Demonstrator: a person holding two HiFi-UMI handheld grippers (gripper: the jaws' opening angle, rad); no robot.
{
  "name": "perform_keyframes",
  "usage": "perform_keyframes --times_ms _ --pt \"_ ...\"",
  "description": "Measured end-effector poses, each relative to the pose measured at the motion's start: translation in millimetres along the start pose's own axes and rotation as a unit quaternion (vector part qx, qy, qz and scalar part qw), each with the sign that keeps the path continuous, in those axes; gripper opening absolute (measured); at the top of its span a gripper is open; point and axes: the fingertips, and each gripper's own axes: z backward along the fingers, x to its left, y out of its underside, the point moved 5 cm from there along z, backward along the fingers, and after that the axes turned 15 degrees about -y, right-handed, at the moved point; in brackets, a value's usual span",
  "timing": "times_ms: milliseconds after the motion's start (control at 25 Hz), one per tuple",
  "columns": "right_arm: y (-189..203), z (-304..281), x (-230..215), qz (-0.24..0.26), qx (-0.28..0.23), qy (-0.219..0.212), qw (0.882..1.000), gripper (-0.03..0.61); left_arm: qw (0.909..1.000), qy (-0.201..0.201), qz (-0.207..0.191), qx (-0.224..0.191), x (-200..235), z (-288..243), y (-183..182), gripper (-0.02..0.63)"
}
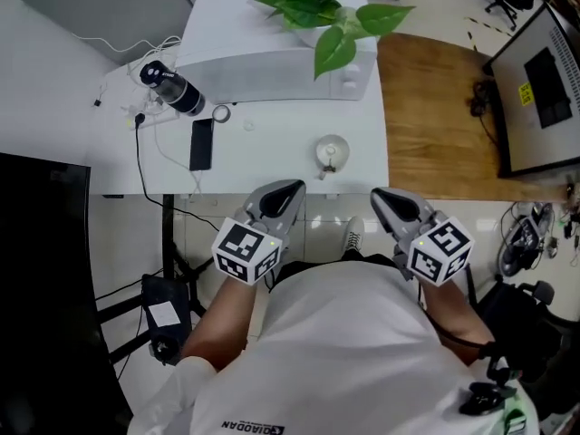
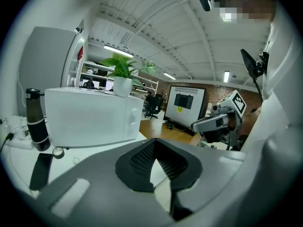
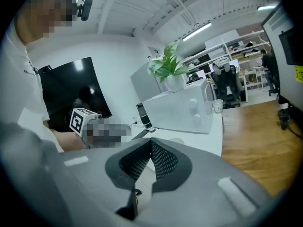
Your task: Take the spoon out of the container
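A small clear round container (image 1: 332,149) stands near the front edge of the white table (image 1: 272,166), and a spoon (image 1: 328,162) lies in it with its handle toward me. Both grippers hang below that edge, close to my body and apart from the container. My left gripper (image 1: 282,194) (image 2: 154,143) is shut with nothing between its fingers. The right gripper (image 1: 384,198) (image 3: 151,143) is also shut and empty, to the right of the container. Each gripper shows in the other's view: the right one (image 2: 218,122) and the left one's marker cube (image 3: 80,119).
A white microwave (image 1: 272,62) with a potted plant (image 1: 317,7) on it fills the table's back. A dark bottle (image 1: 172,89), a black phone (image 1: 201,143), a small round lid (image 1: 221,113) and cables lie at the left. A black screen (image 1: 45,243) stands at my left.
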Motion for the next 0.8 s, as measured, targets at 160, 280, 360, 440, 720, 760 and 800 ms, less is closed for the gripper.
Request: perform_keyframes --times_ms 160,280,360,440,720,760,800 --pt "-5 7 -28 -0.002 0.016 -0.027 1.0 0.006 0.9995 -0.03 0.004 0.011 -2 -21 -3 0.005" --pt "-10 7 -47 -0.005 0.018 -0.041 0.999 0.006 0.9988 -0.047 0.015 0.009 -4 -34 -7 0.005" --pt "-10 3 -55 -0.013 0.017 -0.047 0.999 0.006 0.9986 -0.049 0.013 0.014 -5 -39 -6 0.005" --pt "-8 -1 -58 -0.021 0.017 -0.049 0.998 0.006 0.9987 -0.044 -0.007 0.024 -6 -43 -1 0.005" --pt "-7 -13 -61 -0.045 0.001 -0.019 0.999 0.006 0.9844 0.001 -0.163 0.065 -7 -62 14 0.005" --pt "-7 -14 -61 -0.049 -0.003 -0.013 0.999 0.006 0.9809 0.008 -0.182 0.067 -7 -64 16 0.005" --pt "-6 -15 -61 -0.051 -0.006 -0.006 0.999 0.006 0.9783 0.016 -0.196 0.067 -7 -67 18 0.006"
